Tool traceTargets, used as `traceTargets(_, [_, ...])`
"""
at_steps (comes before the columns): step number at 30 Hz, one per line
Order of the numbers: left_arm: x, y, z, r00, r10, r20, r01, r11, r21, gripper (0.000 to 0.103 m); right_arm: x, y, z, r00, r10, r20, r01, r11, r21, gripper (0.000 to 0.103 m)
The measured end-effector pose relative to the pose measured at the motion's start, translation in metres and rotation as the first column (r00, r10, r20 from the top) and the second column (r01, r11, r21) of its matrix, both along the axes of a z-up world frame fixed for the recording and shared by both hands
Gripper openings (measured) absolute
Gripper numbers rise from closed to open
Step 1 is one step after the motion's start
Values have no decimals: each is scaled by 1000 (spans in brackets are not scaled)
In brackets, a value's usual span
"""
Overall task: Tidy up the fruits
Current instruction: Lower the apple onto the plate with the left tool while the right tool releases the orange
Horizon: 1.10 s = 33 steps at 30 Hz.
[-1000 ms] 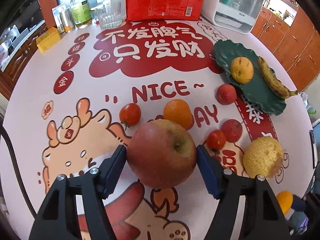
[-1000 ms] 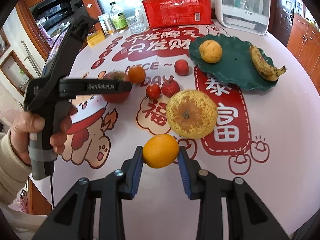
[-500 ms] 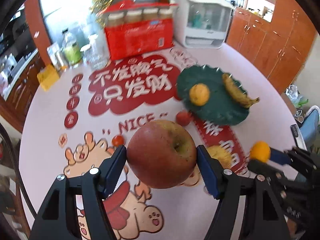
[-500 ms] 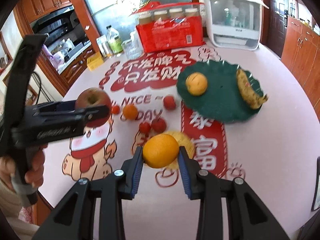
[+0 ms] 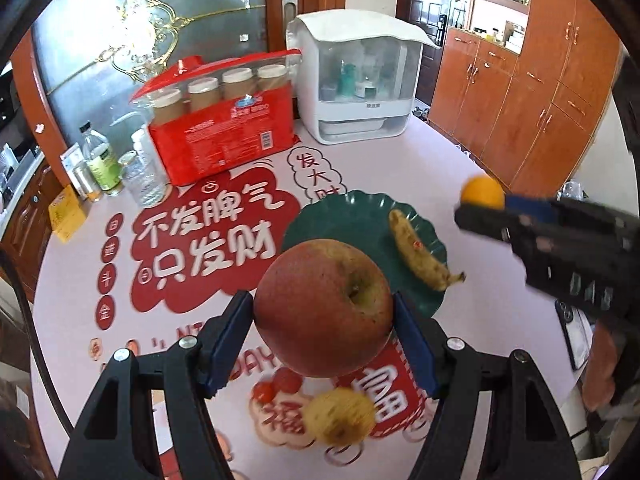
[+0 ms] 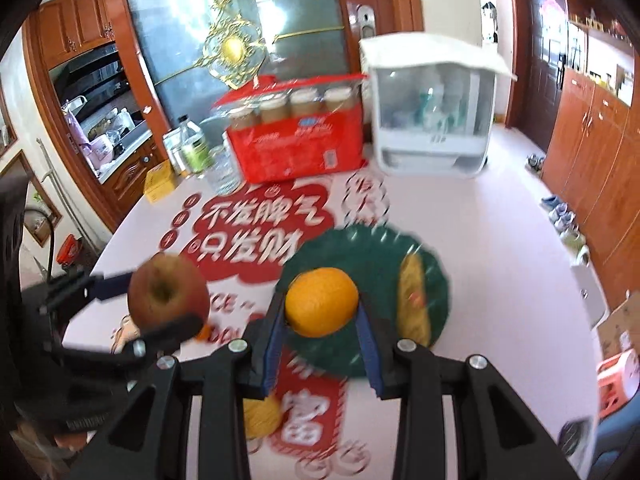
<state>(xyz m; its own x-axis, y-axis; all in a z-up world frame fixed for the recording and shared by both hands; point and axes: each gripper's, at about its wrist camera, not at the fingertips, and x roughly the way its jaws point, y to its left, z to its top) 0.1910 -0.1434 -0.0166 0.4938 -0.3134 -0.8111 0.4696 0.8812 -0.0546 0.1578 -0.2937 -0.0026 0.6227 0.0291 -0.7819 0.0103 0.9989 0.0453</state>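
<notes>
The left gripper (image 5: 325,334) jaws clamp a big, round red-brown apple (image 5: 323,307) (yellowish by its stem hollow); the right gripper (image 6: 321,344) jaws pinch a small, glossy orange (image 6: 321,302), its background motion-blurred.

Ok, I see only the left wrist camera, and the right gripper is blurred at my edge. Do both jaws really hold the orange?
Observer: Yes. In the right wrist view the orange sits between both blue pads of the right gripper, and they press on its sides.
Operator: Good. The apple hides the table behind it from me. Is any fruit there?
Observer: Yes, a small orange fruit lies on the table, partly hidden by the left gripper.
Operator: And the floor on the right side?
Observer: Some shoes stand there, beside the wooden cabinets.
</notes>
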Motion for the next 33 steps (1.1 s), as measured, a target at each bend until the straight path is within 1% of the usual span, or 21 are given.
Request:
traceTargets(4, [18,-24,-13,1000,11,-28,-11,1000,7,69,35,-25,0,1000,20,-18,-20,1000,5,35])
traceTargets(8, [42,-42,-26,999,34,-34,-34,999,24,70,69,-46,-22,997,36,-70,-32,998,47,35])
traceTargets(11, [69,-50,-32,997,67,-31,-66,997,39,70,82,-56,-43,993,52,-110,-45,997,69,35])
traceTargets(16, [106,-59,-47,997,76,-34,-73,995,74,70,83,-52,-83,976,124,-181,-108,990,94,35])
traceTargets(21, [132,-70,-79,995,46,-83,-36,992,121,70,82,-38,-114,954,186,-235,-171,982,81,35])
traceTargets(23, [140,-76,-96,992,32,-118,-15,989,147,70,82,-35,-125,948,200,-249,-188,980,69,35])
traceTargets(27, [153,-82,-118,983,40,-180,-15,991,135,70,84,-32,-144,937,213,-278,-204,977,61,35])
traceTargets(33, [158,-93,-137,977,40,-209,-16,993,114,70,87,-35,-161,936,197,-293,-185,980,68,35])
